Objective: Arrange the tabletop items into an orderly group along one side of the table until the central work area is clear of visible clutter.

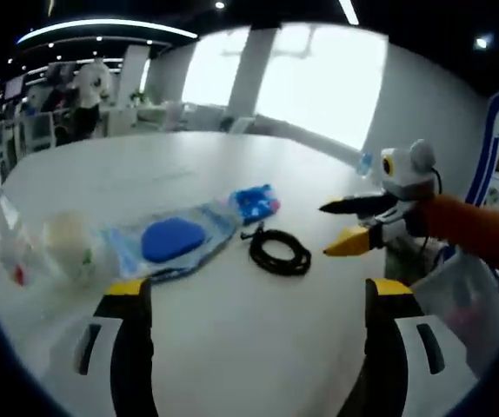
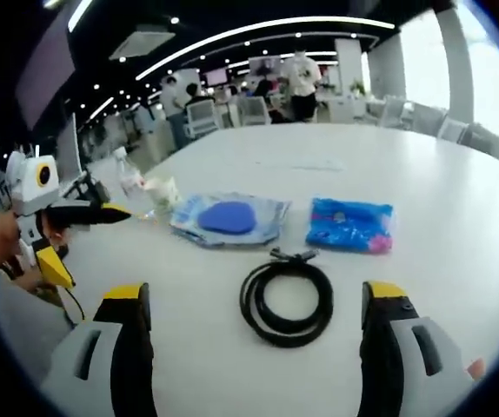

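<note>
Carefully now: both tools, left [image 1: 251,304] and right [image 2: 256,308], spread wide and empty just short of black cable coil [image 2: 287,301] mid-desk [image 2: 441,200] beside blue packet [image 2: 350,225]; loose loops could uncoil and drag neighbours.

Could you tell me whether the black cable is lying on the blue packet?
No, the coiled cable lies on bare table, apart from the packet.

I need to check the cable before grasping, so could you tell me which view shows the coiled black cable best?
The right gripper view: the coiled black cable lies close, centred. The left gripper view shows it smaller, farther off.
</note>
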A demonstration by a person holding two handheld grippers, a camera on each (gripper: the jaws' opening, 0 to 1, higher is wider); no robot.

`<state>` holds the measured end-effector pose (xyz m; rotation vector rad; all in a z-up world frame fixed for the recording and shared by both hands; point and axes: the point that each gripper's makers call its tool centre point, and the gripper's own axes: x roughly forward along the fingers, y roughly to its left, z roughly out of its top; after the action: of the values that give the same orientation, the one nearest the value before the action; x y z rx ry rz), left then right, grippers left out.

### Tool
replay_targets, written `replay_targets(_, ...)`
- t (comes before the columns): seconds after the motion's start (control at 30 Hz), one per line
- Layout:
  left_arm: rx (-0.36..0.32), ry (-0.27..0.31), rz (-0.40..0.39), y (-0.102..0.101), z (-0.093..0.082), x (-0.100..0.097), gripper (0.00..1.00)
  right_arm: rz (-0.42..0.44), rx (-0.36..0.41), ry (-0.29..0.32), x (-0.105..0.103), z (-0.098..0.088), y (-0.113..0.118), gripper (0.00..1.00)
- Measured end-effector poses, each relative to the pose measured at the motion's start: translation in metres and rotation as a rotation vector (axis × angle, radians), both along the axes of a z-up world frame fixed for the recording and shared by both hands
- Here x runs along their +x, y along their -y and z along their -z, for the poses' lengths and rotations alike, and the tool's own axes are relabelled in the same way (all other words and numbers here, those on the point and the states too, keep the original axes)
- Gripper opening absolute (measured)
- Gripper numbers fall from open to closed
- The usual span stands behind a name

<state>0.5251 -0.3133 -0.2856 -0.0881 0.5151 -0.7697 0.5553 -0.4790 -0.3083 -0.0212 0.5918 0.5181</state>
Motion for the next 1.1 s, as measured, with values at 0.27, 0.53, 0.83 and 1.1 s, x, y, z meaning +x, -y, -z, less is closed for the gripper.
replay_targets(0.27, -0.009, 0.044, -0.063, -0.033, -0.015, -0.025, 0.99, 0.024, 0.015, 0.015, -0.012, -0.007, 0.003, 1.00)
replay_targets(0.53, -0.011, 0.081, -0.105, -0.055, -0.027, -0.047, 0.97, 0.022, 0.014, 0.037, -0.030, -0.017, 0.002, 0.99)
replay_targets(0.83, -0.029, 0.111, -0.214, -0.086, -0.039, -0.066, 0.96, 0.017, 0.012, 0.068, -0.050, -0.028, 0.005, 0.99)
replay_targets(1.1, -0.038, 0.126, -0.282, -0.102, -0.045, -0.077, 0.94, 0.025, 0.026, 0.090, -0.067, -0.036, 0.005, 0.99)
